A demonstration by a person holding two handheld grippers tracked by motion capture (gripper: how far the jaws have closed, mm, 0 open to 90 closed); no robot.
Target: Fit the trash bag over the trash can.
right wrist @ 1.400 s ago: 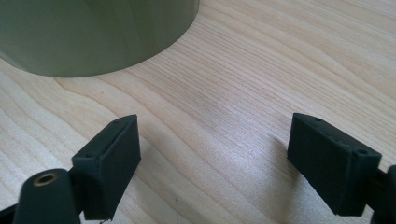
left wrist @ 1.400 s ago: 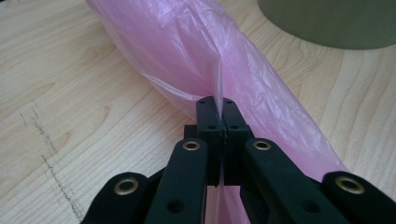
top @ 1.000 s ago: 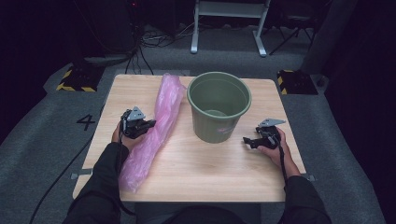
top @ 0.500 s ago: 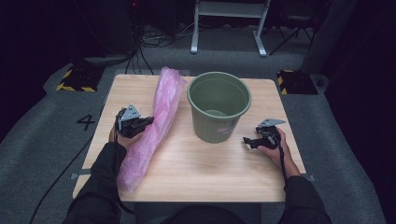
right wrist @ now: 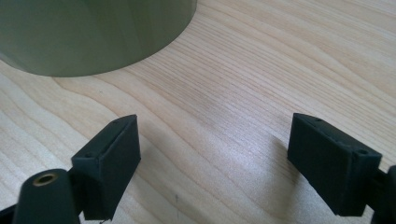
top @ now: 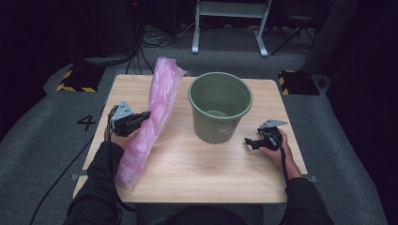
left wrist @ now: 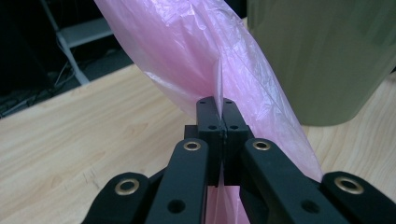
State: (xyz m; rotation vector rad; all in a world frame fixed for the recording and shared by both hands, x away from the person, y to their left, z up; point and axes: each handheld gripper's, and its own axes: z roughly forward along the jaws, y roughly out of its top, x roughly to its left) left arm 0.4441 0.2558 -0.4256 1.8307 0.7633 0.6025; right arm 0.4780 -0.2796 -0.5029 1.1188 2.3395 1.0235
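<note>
A long pink plastic bag (top: 152, 119) lies lengthwise down the left half of the wooden table (top: 197, 173). My left gripper (top: 143, 117) is shut on a fold of the pink plastic bag (left wrist: 219, 70) at its middle, lifting that edge a little. A green bucket (top: 219, 105) stands upright in the table's middle and looks empty. To the bucket's right my right gripper (top: 249, 141) rests low over the table, open, with only bare wood between its jaws. In the right gripper view the green bucket (right wrist: 93, 32) fills the upper left, just beyond my right gripper (right wrist: 215, 163).
The table sits on grey carpet with a painted number 4 (top: 88, 123) at its left. Behind it are cables, a white metal stand (top: 230, 23) and two yellow-and-black striped blocks (top: 75, 80). A cable trails from each gripper toward the person's sleeves.
My left gripper has drawn slightly left and up with the bag's edge pinched, so the bag's middle is raised. The right gripper has stayed put.
</note>
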